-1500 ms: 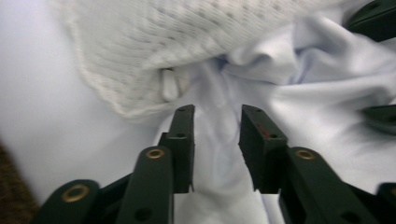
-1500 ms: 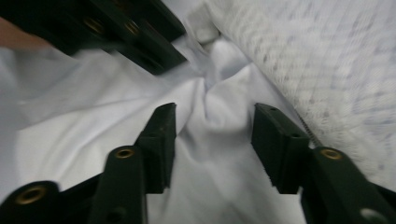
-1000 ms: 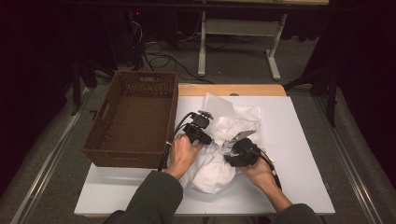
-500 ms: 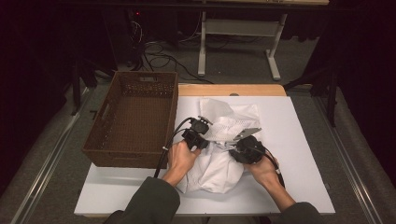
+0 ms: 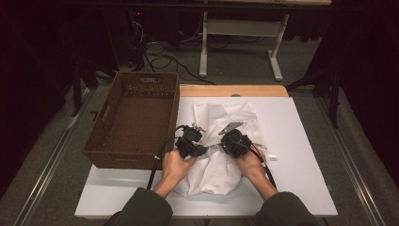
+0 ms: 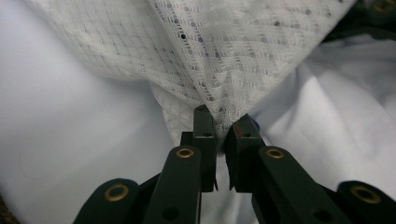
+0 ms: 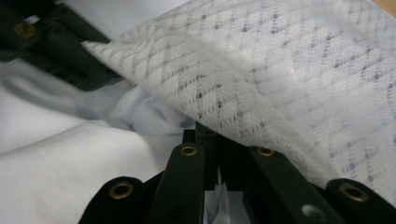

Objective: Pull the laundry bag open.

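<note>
Jaws of both grippers (left [image 6: 219, 135], right [image 7: 219, 140]) have just closed, pinching the mesh bag [image 5: 235, 117] they earlier straddled.

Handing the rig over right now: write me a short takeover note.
Left gripper: shut on the mesh bag, pinching its edge.
Right gripper: its jaws have just closed on the same mesh bag.
White cloth: on the table, partly under the bag, near the front edge.
Basket: at the left, nothing in it.
Done: both grips taken.
Left: probably lift the bag; what goes into the basket is unclear.
</note>
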Tool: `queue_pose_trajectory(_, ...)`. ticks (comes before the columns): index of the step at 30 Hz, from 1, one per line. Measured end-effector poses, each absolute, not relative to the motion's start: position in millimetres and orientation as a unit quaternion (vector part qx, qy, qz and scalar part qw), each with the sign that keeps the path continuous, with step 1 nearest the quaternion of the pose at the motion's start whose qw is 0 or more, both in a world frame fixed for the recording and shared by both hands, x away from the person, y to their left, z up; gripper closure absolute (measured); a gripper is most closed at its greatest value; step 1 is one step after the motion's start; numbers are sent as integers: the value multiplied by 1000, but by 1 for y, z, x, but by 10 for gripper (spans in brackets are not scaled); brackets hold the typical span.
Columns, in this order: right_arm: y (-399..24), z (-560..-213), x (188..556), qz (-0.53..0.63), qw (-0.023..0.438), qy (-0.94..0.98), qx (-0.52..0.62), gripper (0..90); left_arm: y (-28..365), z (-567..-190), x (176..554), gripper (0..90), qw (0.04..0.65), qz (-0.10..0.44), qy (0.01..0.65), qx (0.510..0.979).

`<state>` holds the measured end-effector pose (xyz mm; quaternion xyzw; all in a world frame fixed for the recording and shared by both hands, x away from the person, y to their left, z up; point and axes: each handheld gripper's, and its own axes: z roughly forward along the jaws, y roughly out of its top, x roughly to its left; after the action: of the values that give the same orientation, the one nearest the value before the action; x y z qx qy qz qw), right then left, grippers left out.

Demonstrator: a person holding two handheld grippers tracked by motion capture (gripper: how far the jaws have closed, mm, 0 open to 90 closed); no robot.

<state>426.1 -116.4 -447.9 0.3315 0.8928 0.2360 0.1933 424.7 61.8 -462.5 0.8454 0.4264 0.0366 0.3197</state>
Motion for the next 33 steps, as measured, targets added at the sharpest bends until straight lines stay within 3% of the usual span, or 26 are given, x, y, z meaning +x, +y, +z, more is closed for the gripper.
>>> queue_pose_trajectory(6, -104, -456, 437, 209, 210, 894, 337, 846, 59, -467, 422, 832, 328, 41, 408, 851)
queue_pose_trajectory(14, -109, -453, 421, 221, 180, 904, 318, 617, 62, -470, 422, 832, 332, 41, 412, 848)
queue_pose_trajectory(17, -108, -451, 411, 209, 172, 912, 308, 570, 62, -470, 422, 832, 332, 41, 411, 848)
queue_pose_trajectory(19, -106, -451, 407, 201, 176, 915, 302, 575, 63, -470, 421, 833, 334, 41, 412, 847)
queue_pose_trajectory(23, -102, -454, 413, 200, 188, 913, 303, 826, 64, -470, 420, 835, 342, 36, 413, 844)
queue_pose_trajectory(25, -102, -452, 420, 204, 199, 907, 311, 880, 65, -469, 420, 837, 344, 35, 410, 844)
queue_pose_trajectory(31, -95, -454, 448, 169, 236, 898, 331, 881, 70, -471, 421, 837, 338, 41, 420, 841)
queue_pose_trajectory(33, -90, -457, 449, 165, 225, 899, 337, 799, 71, -473, 421, 837, 339, 40, 424, 839)
